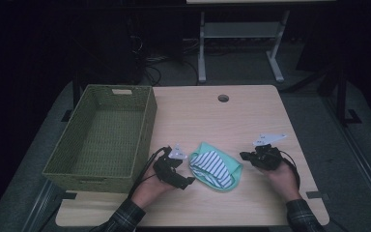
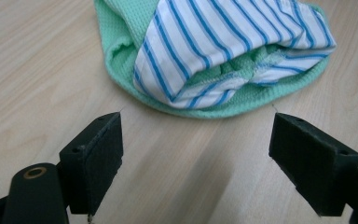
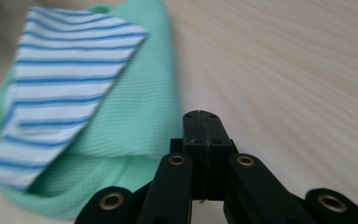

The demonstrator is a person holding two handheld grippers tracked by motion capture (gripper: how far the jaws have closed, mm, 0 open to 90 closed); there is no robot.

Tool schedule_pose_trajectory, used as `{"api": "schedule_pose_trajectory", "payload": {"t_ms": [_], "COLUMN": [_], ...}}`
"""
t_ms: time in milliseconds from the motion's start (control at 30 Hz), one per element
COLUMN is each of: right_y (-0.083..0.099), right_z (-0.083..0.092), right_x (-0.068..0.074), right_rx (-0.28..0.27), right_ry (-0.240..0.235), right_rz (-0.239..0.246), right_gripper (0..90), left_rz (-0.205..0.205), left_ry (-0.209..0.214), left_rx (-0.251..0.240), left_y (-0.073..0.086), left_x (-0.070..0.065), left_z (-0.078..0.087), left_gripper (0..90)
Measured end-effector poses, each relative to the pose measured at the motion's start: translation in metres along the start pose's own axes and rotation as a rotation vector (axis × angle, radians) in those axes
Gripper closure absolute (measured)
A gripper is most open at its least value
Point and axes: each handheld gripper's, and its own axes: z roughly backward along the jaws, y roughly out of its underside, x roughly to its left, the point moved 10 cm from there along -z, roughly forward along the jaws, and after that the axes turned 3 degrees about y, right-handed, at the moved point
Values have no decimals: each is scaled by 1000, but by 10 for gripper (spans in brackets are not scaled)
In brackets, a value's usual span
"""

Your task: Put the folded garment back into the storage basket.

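A folded mint-green cloth [image 1: 216, 166] with a blue-and-white striped piece on top lies on the wooden table between my two grippers. My left gripper [image 1: 186, 181] sits just left of it, jaws wide apart with nothing between them. In the left gripper view the cloth [image 2: 214, 51] lies beyond the black pads [image 2: 98, 154], apart from them. My right gripper [image 1: 245, 156] rests to the right of the cloth, jaws pressed together and empty. In the right gripper view the shut gripper [image 3: 204, 122] ends beside the cloth's [image 3: 126, 107] green edge.
A large green woven basket [image 1: 145, 121], nothing visible inside, stands on the table's left part, close to my left hand. A round cable hole [image 1: 223, 98] sits near the table's far edge. Bare tabletop [image 1: 251, 116] stretches beyond the cloth. Dark floor and table legs lie behind.
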Motion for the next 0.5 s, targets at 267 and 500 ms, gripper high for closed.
{"api": "schedule_pose_trajectory", "payload": {"t_ms": [267,500], "right_y": [-1,8], "right_z": [-20,-16], "right_x": [-6,27], "right_rx": [23,55], "right_ry": [-35,-89], "right_rz": [-26,17], "right_gripper": [898,898], "left_rz": [-9,-31], "left_ry": [-5,-13], "left_rx": [5,6], "left_y": [5,4], "left_x": [-3,-5], "left_z": [-1,-1], "left_gripper": [154,147]}}
